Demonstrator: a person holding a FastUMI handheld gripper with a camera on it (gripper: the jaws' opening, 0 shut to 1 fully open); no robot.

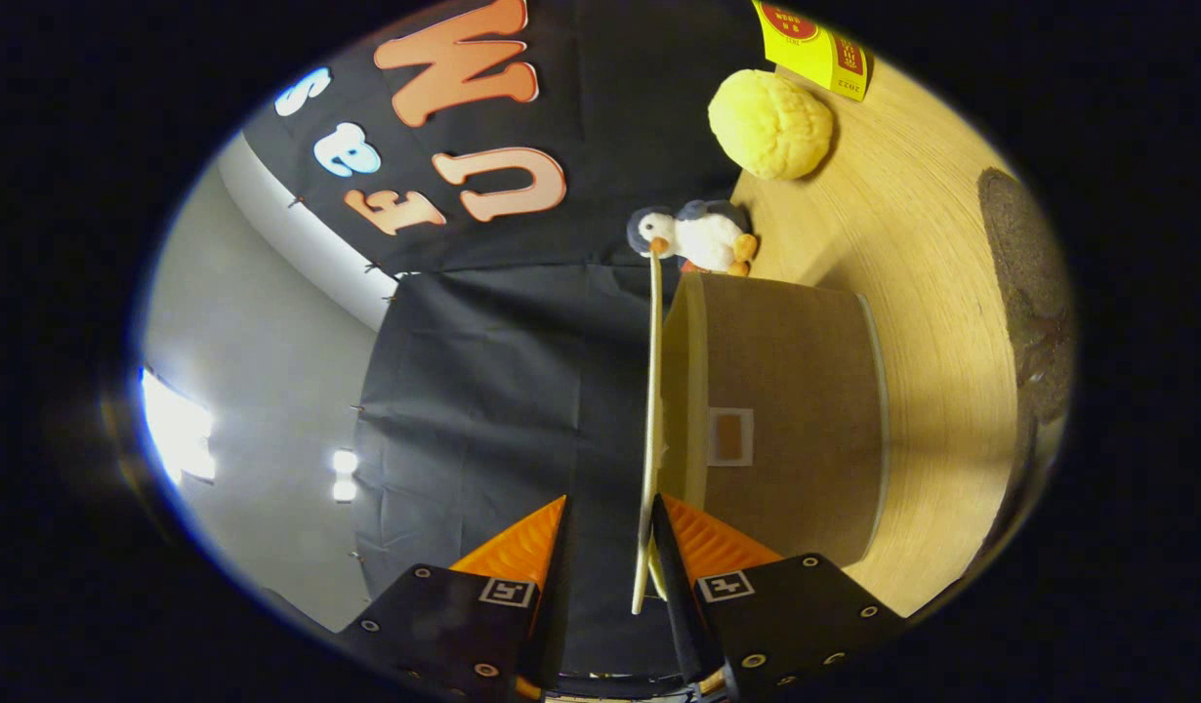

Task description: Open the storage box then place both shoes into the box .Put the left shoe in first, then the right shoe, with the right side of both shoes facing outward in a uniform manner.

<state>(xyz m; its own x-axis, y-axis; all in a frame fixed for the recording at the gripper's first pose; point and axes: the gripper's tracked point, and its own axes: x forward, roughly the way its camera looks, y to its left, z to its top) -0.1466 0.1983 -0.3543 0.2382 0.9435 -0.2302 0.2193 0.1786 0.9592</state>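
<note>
The view is rolled on its side here, with the wooden table (pixel 942 322) running up one flank. The gripper (pixel 608 517) has its orange fingers (pixel 522 547) spread, and the thin cream lid (pixel 651 430) of the box (pixel 786 420) stands edge-on in the gap, hard against one finger and clear of the other. The brown box sits just ahead, lid swung away from its body. Beyond it lie a penguin toy (pixel 698 237), a yellow ball (pixel 771 124) and a yellow carton (pixel 813 49).
</note>
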